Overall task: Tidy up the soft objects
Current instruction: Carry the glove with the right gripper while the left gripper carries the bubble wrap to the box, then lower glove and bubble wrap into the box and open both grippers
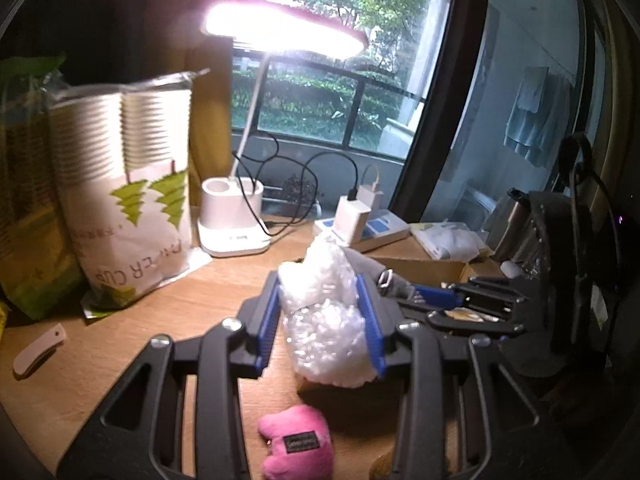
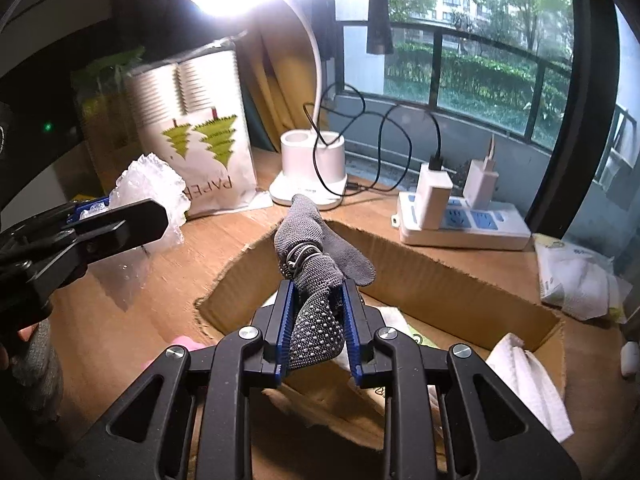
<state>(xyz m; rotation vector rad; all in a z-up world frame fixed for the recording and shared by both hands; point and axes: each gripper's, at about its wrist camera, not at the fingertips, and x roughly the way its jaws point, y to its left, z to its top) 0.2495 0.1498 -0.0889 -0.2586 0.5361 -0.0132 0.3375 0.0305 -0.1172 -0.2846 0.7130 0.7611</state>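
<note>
My left gripper [image 1: 318, 280] is shut on a wad of clear bubble wrap [image 1: 320, 320] and holds it above the wooden desk; it also shows in the right wrist view [image 2: 148, 188]. My right gripper [image 2: 316, 288] is shut on a grey dotted work glove [image 2: 316, 272] bound with a wire tie, held over an open cardboard box [image 2: 440, 280]. The right gripper [image 1: 436, 296] shows at the right of the left wrist view, with the glove [image 1: 394, 280]. A pink plush toy [image 1: 294, 440] lies on the desk below the left gripper.
A pack of paper cups [image 1: 132, 200] and a lit desk lamp [image 1: 234, 220] stand at the back. A power strip [image 2: 464, 220] with chargers lies beyond the box. White cloth [image 2: 528, 384] lies in the box. A tissue pack [image 2: 576, 276] sits at right.
</note>
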